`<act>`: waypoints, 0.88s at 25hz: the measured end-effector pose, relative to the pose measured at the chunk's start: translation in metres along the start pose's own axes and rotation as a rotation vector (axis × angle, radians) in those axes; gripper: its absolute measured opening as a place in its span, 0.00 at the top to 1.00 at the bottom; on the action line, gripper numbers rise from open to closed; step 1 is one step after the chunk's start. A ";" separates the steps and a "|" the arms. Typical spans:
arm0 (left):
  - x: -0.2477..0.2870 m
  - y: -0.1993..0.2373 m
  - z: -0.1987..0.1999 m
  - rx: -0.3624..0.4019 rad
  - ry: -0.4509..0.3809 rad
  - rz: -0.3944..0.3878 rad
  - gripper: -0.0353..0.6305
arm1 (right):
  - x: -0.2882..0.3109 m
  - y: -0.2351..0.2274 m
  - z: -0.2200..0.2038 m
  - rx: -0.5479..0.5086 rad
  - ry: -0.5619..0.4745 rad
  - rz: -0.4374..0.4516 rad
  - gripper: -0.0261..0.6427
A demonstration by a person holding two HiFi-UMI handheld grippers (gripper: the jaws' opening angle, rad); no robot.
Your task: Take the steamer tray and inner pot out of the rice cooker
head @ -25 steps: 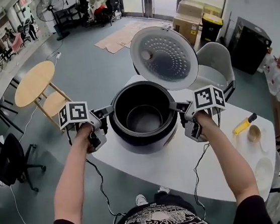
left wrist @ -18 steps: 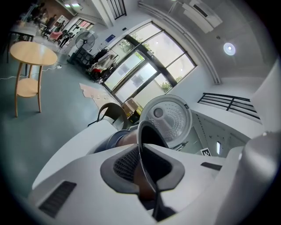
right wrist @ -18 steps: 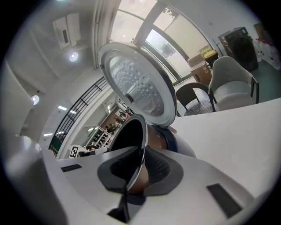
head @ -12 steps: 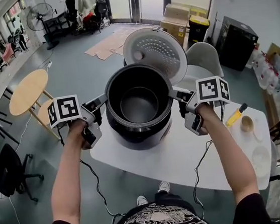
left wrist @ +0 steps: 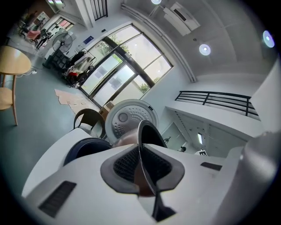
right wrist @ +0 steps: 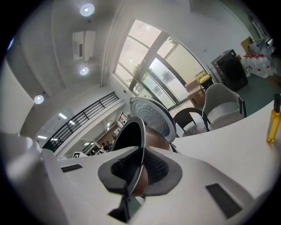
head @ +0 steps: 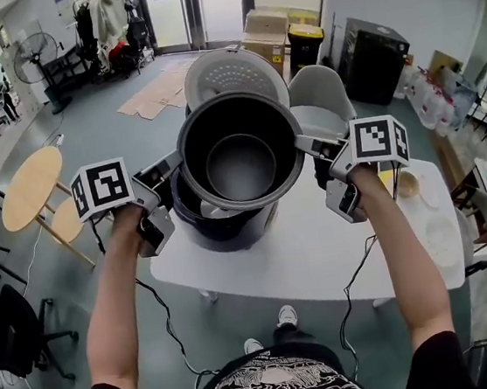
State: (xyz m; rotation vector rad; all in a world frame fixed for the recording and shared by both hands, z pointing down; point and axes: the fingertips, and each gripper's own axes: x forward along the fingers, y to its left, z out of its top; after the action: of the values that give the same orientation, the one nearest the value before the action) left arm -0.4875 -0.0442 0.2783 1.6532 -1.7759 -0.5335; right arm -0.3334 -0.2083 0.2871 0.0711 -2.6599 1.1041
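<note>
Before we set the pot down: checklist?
1. Left gripper grip: ok, shut on the inner pot rim.
2. Right gripper grip: ok, shut on the opposite rim.
3. Pot base clear of the rice cooker: cannot tell, the head view looks straight down on both.
4. Lid out of the path: ok, it stands open behind the pot.
5. Set-down space: ok, the table is bare in front of the cooker; the yellow bottle and bowl sit off to the right.
6. Steamer tray out: cannot tell, none shows in any view.
</note>
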 end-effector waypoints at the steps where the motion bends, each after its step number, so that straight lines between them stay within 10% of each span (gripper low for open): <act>1: -0.004 -0.011 -0.002 0.006 0.008 -0.020 0.89 | -0.014 0.007 -0.003 -0.003 -0.017 -0.014 0.89; 7: -0.021 -0.029 -0.009 0.011 0.060 -0.113 0.89 | -0.049 0.034 -0.021 -0.018 -0.086 -0.110 0.89; 22: 0.120 -0.164 -0.148 0.025 0.277 -0.334 0.89 | -0.265 -0.075 -0.040 0.097 -0.258 -0.359 0.89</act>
State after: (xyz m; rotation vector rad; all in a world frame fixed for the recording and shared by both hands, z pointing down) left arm -0.2662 -0.1629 0.2929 1.9503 -1.3225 -0.4031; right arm -0.0578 -0.2481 0.2980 0.7249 -2.6563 1.1633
